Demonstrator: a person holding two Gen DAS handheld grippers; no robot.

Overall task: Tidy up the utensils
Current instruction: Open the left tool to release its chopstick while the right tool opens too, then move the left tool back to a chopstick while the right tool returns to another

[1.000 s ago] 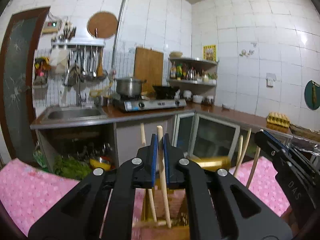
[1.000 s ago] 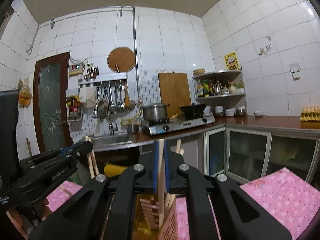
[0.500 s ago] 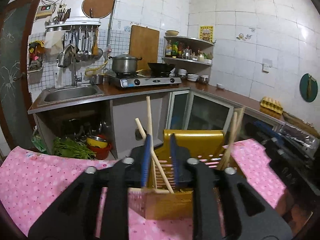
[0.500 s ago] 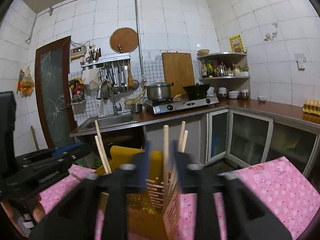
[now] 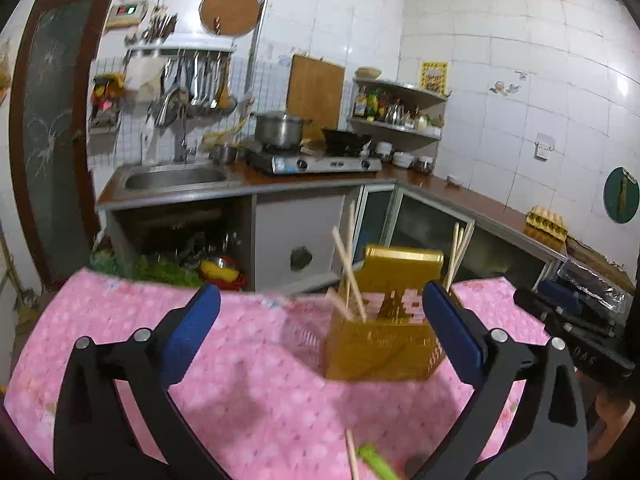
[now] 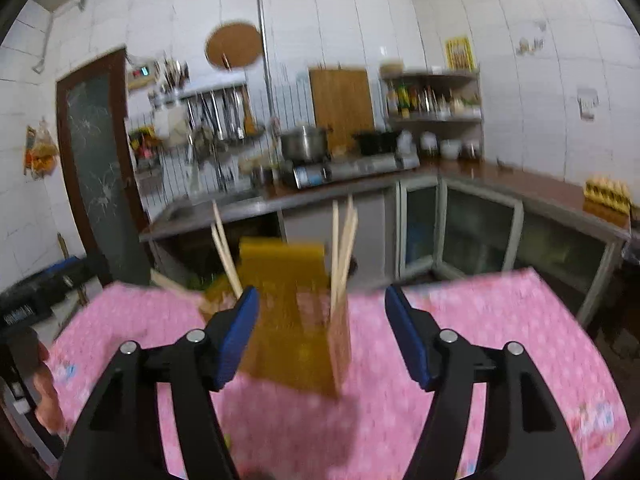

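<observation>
A golden slotted utensil holder stands on the pink tablecloth, with wooden chopsticks leaning in its left part and more chopsticks at its right. My left gripper is drawn back from the holder, jaws opening wide, nothing between them. A loose chopstick and a green-handled utensil lie near the bottom edge. In the right wrist view the holder and its chopsticks stand just beyond my right gripper, whose jaws are opening and grip nothing.
The other gripper shows at the right of the left wrist view. A hand holds it at the left of the right wrist view. Beyond the table are a sink, a stove and an egg tray.
Both grippers were shut on a chopstick over the holder. Both have opened, let the chopsticks drop into the holder, and pulled back from it.
</observation>
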